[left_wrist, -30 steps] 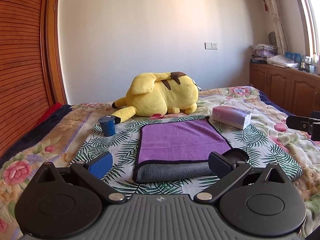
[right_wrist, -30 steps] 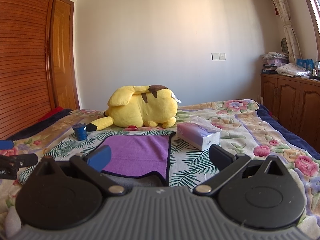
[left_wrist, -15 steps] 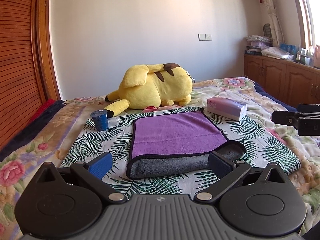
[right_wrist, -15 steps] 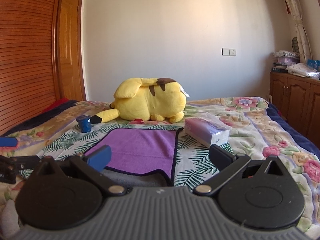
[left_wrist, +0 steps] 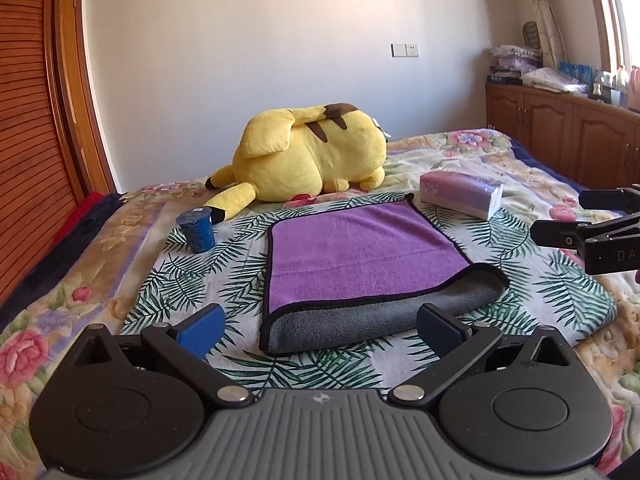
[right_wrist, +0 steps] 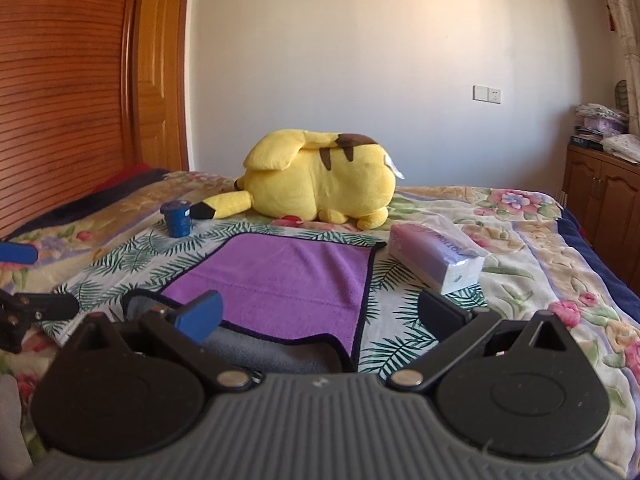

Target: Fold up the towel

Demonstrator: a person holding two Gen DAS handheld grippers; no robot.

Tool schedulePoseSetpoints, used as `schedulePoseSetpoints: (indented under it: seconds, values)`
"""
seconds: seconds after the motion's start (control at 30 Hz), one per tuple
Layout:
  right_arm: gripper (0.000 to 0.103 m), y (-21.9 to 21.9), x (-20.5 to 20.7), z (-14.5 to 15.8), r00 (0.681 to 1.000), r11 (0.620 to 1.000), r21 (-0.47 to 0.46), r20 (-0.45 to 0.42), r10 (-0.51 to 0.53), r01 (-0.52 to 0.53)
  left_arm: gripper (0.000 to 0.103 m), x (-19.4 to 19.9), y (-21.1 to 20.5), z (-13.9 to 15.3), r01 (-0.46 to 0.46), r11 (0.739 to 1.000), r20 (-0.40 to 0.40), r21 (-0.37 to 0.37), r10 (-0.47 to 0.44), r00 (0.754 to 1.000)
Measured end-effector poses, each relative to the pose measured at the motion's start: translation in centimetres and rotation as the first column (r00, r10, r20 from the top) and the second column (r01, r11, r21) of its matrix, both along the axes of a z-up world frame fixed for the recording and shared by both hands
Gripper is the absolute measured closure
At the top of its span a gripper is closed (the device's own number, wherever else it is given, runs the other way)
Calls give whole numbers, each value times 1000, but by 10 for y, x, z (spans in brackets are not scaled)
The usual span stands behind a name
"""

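Note:
A purple towel (left_wrist: 360, 252) with a grey underside and black trim lies folded on the bed, its grey fold edge nearest me; it also shows in the right wrist view (right_wrist: 288, 280). My left gripper (left_wrist: 320, 330) is open and empty, just in front of the towel's near edge. My right gripper (right_wrist: 318, 314) is open and empty over the towel's near right corner. The right gripper's fingers (left_wrist: 576, 232) show at the right edge of the left wrist view. The left gripper's fingers (right_wrist: 36, 304) show at the left edge of the right wrist view.
A yellow plush toy (left_wrist: 312, 160) lies behind the towel. A blue cup (left_wrist: 196, 230) stands left of it and a tissue pack (left_wrist: 460, 194) lies to its right. The bed has a leaf-print cloth (left_wrist: 200, 280). Wooden wardrobe at left, cabinets (left_wrist: 560, 136) at right.
Both grippers have drawn back and shifted a little, so the towel sits farther ahead in both views. The towel has not moved. Both grippers stay open.

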State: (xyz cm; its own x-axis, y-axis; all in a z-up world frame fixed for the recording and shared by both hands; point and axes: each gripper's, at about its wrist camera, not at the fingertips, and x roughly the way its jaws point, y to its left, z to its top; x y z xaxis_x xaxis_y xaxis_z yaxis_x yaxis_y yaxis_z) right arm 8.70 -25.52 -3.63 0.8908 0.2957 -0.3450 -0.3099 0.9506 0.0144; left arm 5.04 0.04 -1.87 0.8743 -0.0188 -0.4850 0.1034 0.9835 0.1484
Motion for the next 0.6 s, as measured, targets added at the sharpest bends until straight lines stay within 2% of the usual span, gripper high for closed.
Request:
schedulePoseSetpoints:
  seconds: [0.33,0.4,0.6]
  values:
    - [2,3,28,-13,996,1000,-20,-85,20,-22,16,25,9,-9,14,1000,-41,-6,-14,999]
    - [13,3,33,-16,994,999,-21,-104,29,-31,16,29,10,-12,18,1000,-52,-7,-18,998]
    - [15,8,46,-23,989,998,-38,-139,46,-52,19,44,13,-15,37,999,-67,-9,-38,997]
